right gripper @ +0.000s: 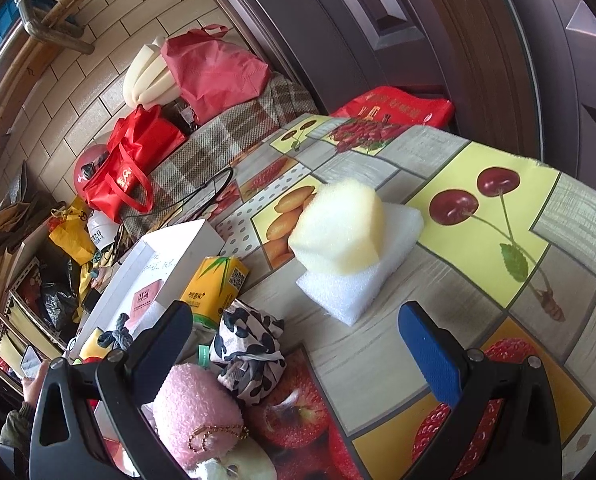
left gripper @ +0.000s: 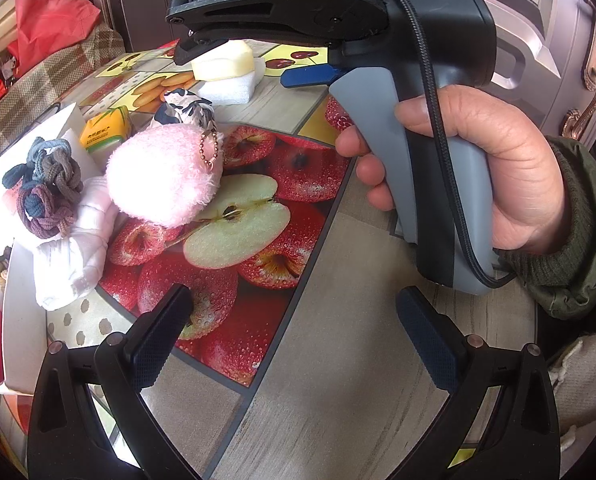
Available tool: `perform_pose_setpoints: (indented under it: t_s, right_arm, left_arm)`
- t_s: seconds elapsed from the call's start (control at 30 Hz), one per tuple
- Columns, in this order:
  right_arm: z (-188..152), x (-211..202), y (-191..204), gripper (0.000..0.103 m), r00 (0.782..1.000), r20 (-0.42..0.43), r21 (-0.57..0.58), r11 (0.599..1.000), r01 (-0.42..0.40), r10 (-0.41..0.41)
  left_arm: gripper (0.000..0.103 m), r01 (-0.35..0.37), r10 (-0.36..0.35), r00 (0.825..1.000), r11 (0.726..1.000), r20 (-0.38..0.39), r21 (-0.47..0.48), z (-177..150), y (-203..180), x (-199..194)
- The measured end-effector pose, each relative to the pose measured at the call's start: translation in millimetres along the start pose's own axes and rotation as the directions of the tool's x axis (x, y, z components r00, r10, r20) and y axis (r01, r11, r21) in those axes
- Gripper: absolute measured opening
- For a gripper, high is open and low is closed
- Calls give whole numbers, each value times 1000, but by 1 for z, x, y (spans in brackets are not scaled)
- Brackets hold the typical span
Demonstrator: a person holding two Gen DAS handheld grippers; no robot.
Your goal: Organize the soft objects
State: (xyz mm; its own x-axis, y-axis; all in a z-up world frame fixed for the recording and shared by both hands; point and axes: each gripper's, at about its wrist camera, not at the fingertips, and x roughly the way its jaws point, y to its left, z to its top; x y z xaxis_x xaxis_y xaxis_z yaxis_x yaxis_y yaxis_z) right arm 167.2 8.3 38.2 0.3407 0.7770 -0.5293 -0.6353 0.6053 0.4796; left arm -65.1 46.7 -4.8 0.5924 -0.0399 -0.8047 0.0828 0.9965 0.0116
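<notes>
My left gripper (left gripper: 295, 330) hangs with jaws apart, empty, low in frame over the fruit-print tablecloth (left gripper: 298, 380). My right gripper (right gripper: 295, 342) is spread wide too, holding nothing. The pink plush (left gripper: 163, 176) lies centre-left, the yellow sponge (right gripper: 338, 236) mid-frame atop white foam (right gripper: 362, 280)

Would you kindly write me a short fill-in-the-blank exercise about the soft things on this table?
1. The pale yellow sponge block rests on top of a slab of ____ foam.
2. A beaded metal chain hangs on the fluffy ____ plush ball.
3. The knotted hair ties lie on a folded ____ cloth.
4. Both the left tool and the right tool have jaws that are ____.

Missing words: white; pink; white; open
</notes>
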Motion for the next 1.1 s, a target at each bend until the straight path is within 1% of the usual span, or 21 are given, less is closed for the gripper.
perform_pose_setpoints:
  t_s: [0.5, 1.1]
  right_arm:
    - [-1, 6, 2, 103, 999, -33, 7, 1000, -16, 17]
    - [-4, 8, -2, 103, 999, -49, 15, 1000, -20, 21]
  left_arm:
    - [102, 0, 0, 1000, 1000, 0, -1, 0, 0, 0]
    - [102, 0, 0, 1000, 1000, 1, -1, 1, 0, 0]
